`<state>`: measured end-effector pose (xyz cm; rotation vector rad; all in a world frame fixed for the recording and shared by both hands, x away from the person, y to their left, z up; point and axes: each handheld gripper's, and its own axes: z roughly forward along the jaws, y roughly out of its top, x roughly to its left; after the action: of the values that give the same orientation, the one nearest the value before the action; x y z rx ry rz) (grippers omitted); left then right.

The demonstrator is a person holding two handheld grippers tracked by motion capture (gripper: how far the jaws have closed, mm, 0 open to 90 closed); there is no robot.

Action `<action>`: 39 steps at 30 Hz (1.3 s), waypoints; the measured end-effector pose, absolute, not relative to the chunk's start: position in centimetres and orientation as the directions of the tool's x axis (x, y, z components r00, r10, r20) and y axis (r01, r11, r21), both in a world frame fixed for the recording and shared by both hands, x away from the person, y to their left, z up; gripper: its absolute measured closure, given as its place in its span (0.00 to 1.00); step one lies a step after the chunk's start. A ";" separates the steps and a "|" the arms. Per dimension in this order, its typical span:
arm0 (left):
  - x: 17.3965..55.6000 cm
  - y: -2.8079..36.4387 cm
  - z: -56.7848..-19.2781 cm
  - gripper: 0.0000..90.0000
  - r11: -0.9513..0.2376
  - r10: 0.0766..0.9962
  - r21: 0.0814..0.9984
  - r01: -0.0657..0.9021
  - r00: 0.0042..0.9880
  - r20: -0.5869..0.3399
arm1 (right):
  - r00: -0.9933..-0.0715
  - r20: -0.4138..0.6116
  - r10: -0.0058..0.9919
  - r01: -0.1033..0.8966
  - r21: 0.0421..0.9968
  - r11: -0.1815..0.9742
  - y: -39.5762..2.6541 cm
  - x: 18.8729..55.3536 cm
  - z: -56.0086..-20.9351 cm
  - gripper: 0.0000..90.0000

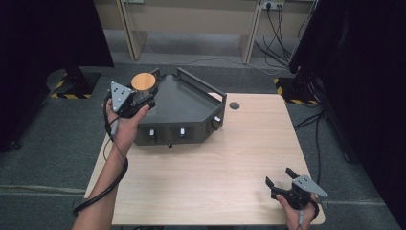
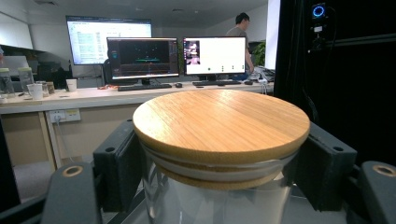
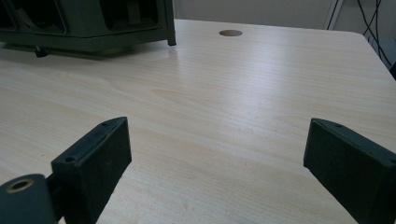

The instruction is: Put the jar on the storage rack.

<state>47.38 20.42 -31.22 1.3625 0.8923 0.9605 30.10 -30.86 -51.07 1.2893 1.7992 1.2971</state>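
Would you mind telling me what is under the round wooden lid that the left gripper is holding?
Under the wooden lid is a clear glass jar, clamped between the left gripper pads. The glass looks see-through, but its lower part is cut off, so any contents cannot be told.

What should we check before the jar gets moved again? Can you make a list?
1. Left gripper shut on the jar, jaws on both sides under the lid: ok.
2. Wooden lid sitting flat on the jar: ok.
3. Right gripper open and holding nothing: ok.
4. Bare table in front of the right gripper: ok.
5. Whether the jar rests on the dark tray or is lifted: cannot tell.
6. What is inside the jar: cannot tell.
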 end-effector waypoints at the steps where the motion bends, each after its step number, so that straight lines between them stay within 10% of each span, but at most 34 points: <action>1: 47.5 20.4 -31.2 0.29 -0.022 0.930 0.999 -0.034 0.367 0.033 | -0.374 0.085 0.924 0.372 0.926 0.066 -30.9 30.1 -51.1 0.09; 39: 51.6 21.4 -34.1 0.29 -0.029 0.951 0.998 0.047 0.309 0.013 | -0.377 0.079 0.923 0.371 0.926 0.072 -30.8 30.1 -51.1 0.09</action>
<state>51.57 21.37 -34.08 1.3939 0.9997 0.9641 30.09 -30.81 -51.07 1.2827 1.8030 1.2927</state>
